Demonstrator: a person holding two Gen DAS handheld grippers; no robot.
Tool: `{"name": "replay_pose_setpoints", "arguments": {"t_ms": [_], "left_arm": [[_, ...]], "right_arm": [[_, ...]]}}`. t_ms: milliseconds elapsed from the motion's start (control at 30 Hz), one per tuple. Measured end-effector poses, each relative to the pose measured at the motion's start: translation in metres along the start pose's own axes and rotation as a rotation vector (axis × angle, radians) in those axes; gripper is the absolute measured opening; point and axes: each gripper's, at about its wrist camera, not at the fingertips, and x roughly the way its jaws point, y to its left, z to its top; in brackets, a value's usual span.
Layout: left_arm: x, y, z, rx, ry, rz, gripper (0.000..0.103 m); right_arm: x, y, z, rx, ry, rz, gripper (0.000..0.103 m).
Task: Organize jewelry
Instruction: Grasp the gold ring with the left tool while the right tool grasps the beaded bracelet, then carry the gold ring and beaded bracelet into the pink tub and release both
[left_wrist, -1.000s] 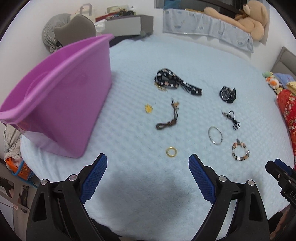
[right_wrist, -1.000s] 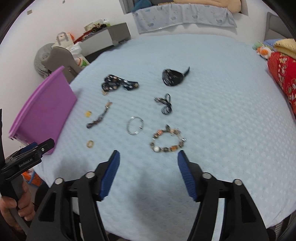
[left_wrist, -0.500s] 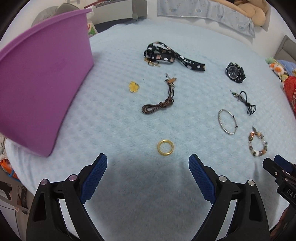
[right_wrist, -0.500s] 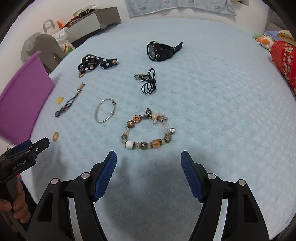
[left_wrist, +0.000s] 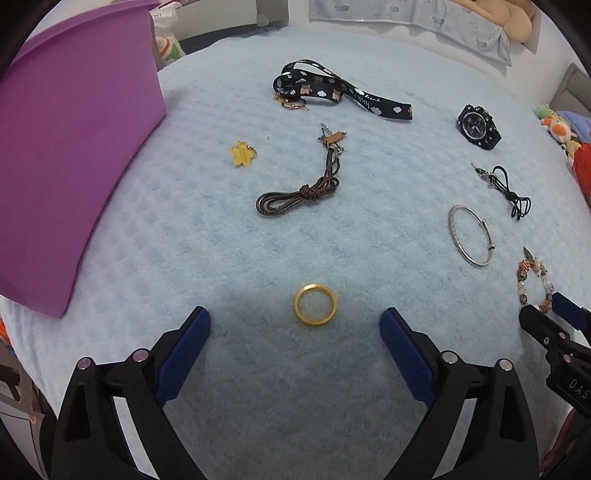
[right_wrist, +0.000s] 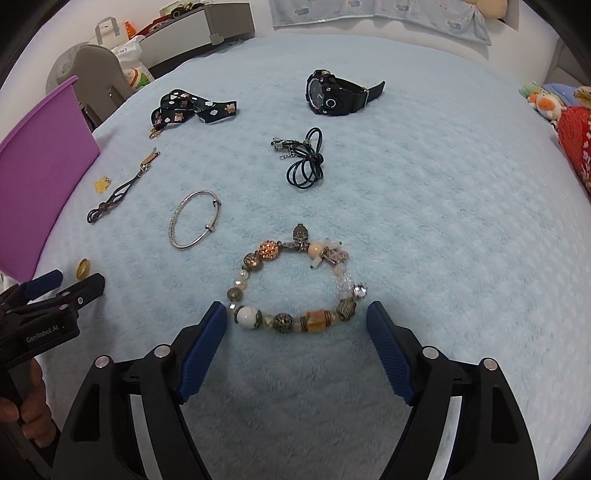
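Both claws gape empty: left claw (left_wrist: 294, 320) frames the light, slippery gold ring (left_wrist: 315, 304); right claw (right_wrist: 296, 314) straddles the limp beaded bracelet (right_wrist: 295, 282); pinch either across its band.

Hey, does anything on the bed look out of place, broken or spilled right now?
Nothing stands out. The gold ring, beaded bracelet, silver bangle and watch lie apart and look intact on the blue blanket.

Bed covered by a light blue textured blanket (right_wrist: 443, 206). Teddy bear (left_wrist: 491, 14) at the head end above a blue cloud-print cloth (left_wrist: 424, 22). Small plush toys (right_wrist: 543, 101) and red patterned fabric (right_wrist: 576, 144) along one edge. Grey chair (right_wrist: 98, 74) beside the bed.
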Motion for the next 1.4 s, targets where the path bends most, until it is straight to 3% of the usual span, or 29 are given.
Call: {"name": "replay_pose_setpoints", "arguments": {"t_ms": [433,533,633,767,833,900,967,1400], "left_arm": [[0.006,0.003,-0.004,-0.037,-0.097,-0.007,0.097],[0.004,0.001,-0.004,-0.031,-0.108,-0.005,0.090],[-0.002,-0.007,-0.008,0.004,-0.131,-0.013,0.073],[-0.006,-0.016,-0.010,0.046,-0.150,-0.017,0.055],[-0.007,-0.018,-0.010,0.058,-0.158,-0.034,0.041],[-0.009,-0.022,-0.011,0.072,-0.168,-0.027,0.024],[-0.010,-0.024,-0.011,0.085,-0.174,-0.022,0.021],[-0.028,-0.015,-0.009,0.065,-0.199,-0.066,0.021]], "right_arm": [[0.010,0.005,0.002,-0.056,-0.054,-0.034,0.080],[0.010,0.006,0.001,-0.062,-0.059,-0.036,0.079],[0.009,0.006,0.000,-0.066,-0.062,-0.034,0.078],[0.006,0.007,-0.001,-0.072,-0.071,-0.027,0.066],[0.004,0.008,-0.002,-0.081,-0.074,-0.016,0.057],[0.002,0.011,-0.002,-0.088,-0.077,-0.007,0.043],[0.000,0.011,-0.002,-0.085,-0.084,0.005,0.012],[-0.015,0.008,-0.002,-0.036,-0.097,0.040,0.012]]}}
